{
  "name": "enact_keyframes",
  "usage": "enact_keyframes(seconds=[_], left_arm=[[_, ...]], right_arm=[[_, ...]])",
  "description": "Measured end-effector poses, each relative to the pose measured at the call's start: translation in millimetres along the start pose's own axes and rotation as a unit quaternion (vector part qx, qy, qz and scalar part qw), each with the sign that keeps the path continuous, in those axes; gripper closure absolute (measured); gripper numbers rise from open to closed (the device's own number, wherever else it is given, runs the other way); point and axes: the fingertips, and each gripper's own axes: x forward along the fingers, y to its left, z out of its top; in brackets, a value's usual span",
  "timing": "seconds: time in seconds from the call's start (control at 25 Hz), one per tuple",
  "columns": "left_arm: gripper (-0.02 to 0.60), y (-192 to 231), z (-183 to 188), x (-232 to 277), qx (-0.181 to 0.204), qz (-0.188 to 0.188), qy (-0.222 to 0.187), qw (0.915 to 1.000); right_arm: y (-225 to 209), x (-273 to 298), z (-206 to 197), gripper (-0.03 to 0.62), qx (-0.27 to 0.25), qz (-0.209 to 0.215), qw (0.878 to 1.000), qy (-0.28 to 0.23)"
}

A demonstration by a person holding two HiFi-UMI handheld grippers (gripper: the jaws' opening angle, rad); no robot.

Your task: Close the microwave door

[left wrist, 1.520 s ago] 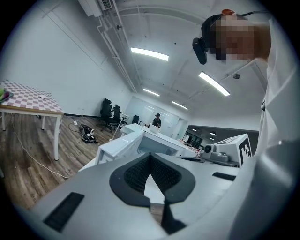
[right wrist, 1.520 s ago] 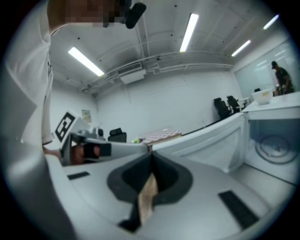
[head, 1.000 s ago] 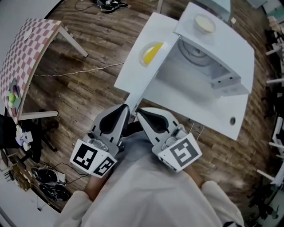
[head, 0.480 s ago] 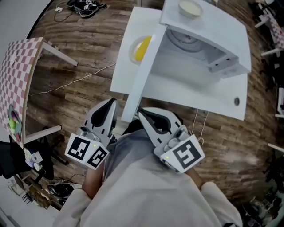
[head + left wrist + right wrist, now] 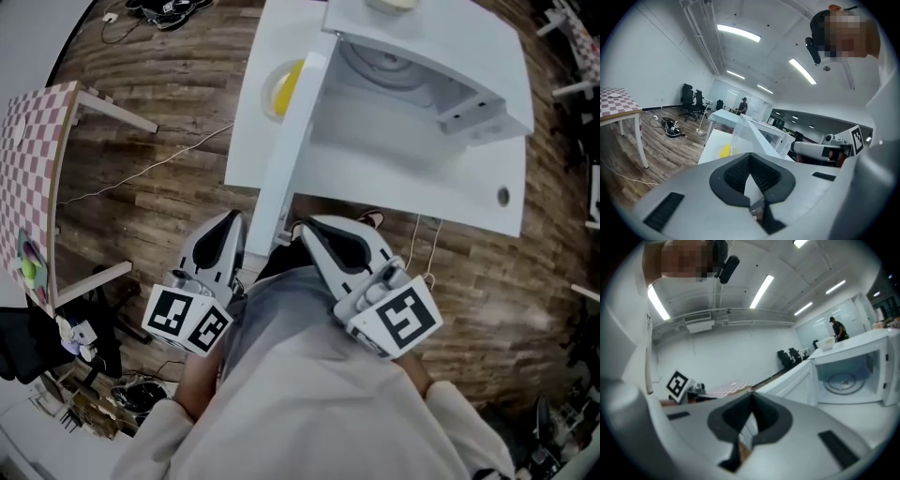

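The white microwave [image 5: 441, 103] stands on a white table [image 5: 246, 141] with its cavity and turntable [image 5: 389, 66] exposed. Its door [image 5: 291, 141] is swung wide open, edge-on toward me, and its free end reaches down between my two grippers. My left gripper [image 5: 232, 217] is just left of the door's end, shut and empty. My right gripper [image 5: 302, 228] is just right of it, also shut and empty. In the left gripper view the door [image 5: 757, 136] rises beyond the shut jaws of the left gripper [image 5: 750, 155]. The right gripper view shows the door [image 5: 797, 380] and cavity [image 5: 843, 380] past the right gripper [image 5: 752, 395].
A plate with a yellow item [image 5: 281, 84] sits on the table left of the door. A bowl [image 5: 394, 5] rests on the microwave's top. A checkered table [image 5: 33, 141] stands at left, a cable [image 5: 141, 169] crosses the wood floor, and clutter [image 5: 94, 394] lies at lower left.
The table and microwave have slid up in the view as I came closer. The left gripper shifted to the left side of the door's end. The door's angle looks unchanged.
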Motion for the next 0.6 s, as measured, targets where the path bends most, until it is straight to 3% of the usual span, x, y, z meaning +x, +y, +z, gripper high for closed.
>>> enact_keyframes(seconds=[0.6], left_arm=[[0.566, -22.3, -13.4, 0.0, 0.008, -0.046, 0.027, 0.9985]], right_arm=[[-14.5, -13.3, 1.3, 0.572, 0.003, -0.027, 1.000, -0.002]])
